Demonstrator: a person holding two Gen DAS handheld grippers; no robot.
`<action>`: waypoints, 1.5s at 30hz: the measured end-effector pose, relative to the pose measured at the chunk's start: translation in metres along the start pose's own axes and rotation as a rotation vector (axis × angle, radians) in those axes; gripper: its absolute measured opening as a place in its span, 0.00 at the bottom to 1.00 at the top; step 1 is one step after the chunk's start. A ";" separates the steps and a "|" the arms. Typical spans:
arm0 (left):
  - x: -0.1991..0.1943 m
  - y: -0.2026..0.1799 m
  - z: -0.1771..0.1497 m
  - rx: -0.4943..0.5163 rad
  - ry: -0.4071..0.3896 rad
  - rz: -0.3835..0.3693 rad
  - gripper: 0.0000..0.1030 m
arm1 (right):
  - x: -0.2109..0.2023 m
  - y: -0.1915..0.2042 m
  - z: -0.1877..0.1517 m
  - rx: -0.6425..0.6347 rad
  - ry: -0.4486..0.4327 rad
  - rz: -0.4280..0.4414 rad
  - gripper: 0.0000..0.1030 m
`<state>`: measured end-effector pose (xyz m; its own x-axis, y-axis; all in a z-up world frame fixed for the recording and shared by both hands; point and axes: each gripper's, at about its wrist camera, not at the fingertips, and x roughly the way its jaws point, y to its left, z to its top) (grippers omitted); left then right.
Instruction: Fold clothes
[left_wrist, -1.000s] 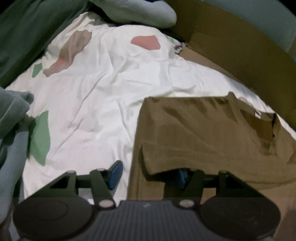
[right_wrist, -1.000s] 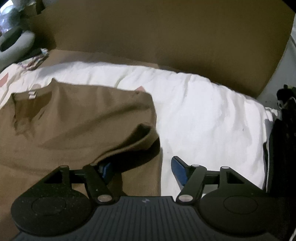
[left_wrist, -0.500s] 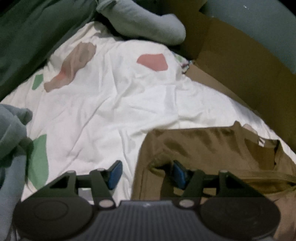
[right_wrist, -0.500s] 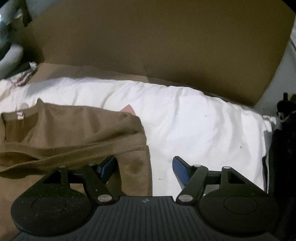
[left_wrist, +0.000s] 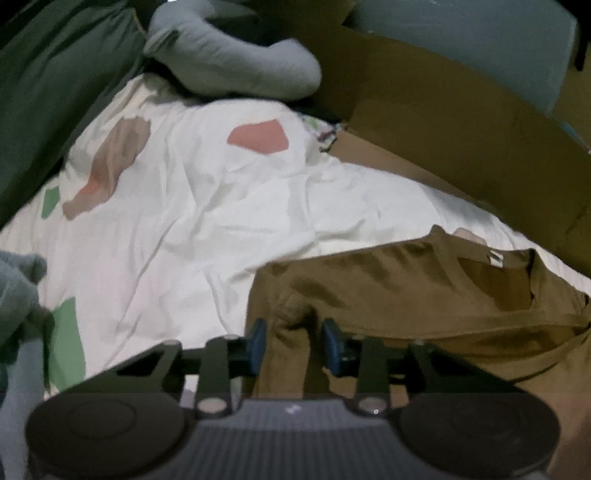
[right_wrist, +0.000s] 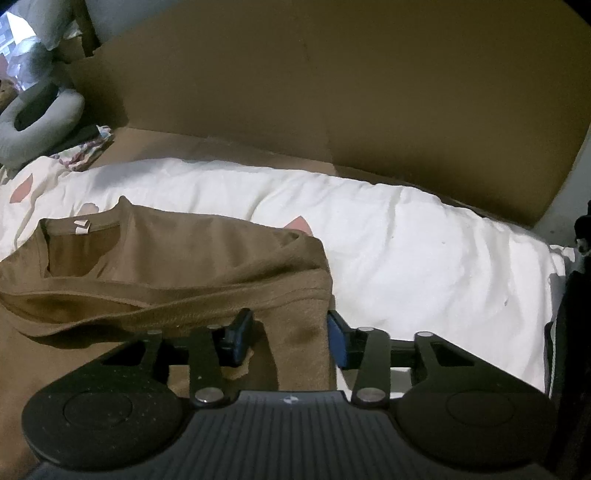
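Your brown shirt (right_wrist: 184, 258) lies on the bed (right_wrist: 424, 240) with its top part doubled over toward you – a fold under way, by the look of it, with more folds likely left. Your left claw (left_wrist: 293, 339) straddles the shirt's left edge, your right claw (right_wrist: 290, 336) its right edge; whether either is clamped tight, I cannot tell. Only the left view shows the grey pillow (left_wrist: 236, 62); only the right shows the bare bedding beyond the shirt – room to work
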<state>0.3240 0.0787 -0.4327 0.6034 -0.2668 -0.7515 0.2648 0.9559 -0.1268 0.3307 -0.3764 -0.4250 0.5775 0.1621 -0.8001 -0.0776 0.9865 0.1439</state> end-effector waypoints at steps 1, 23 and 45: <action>-0.001 0.001 0.001 -0.004 -0.005 -0.002 0.30 | 0.001 -0.001 0.000 0.001 0.000 -0.003 0.29; -0.010 0.013 -0.003 -0.035 -0.036 0.000 0.34 | 0.000 -0.016 0.004 0.057 -0.052 -0.045 0.26; -0.043 -0.011 0.006 0.094 -0.095 0.094 0.04 | -0.045 0.004 0.001 -0.062 -0.173 -0.093 0.03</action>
<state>0.2997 0.0789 -0.3955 0.6962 -0.1916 -0.6918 0.2708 0.9626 0.0058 0.3054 -0.3798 -0.3880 0.7153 0.0694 -0.6953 -0.0642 0.9974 0.0335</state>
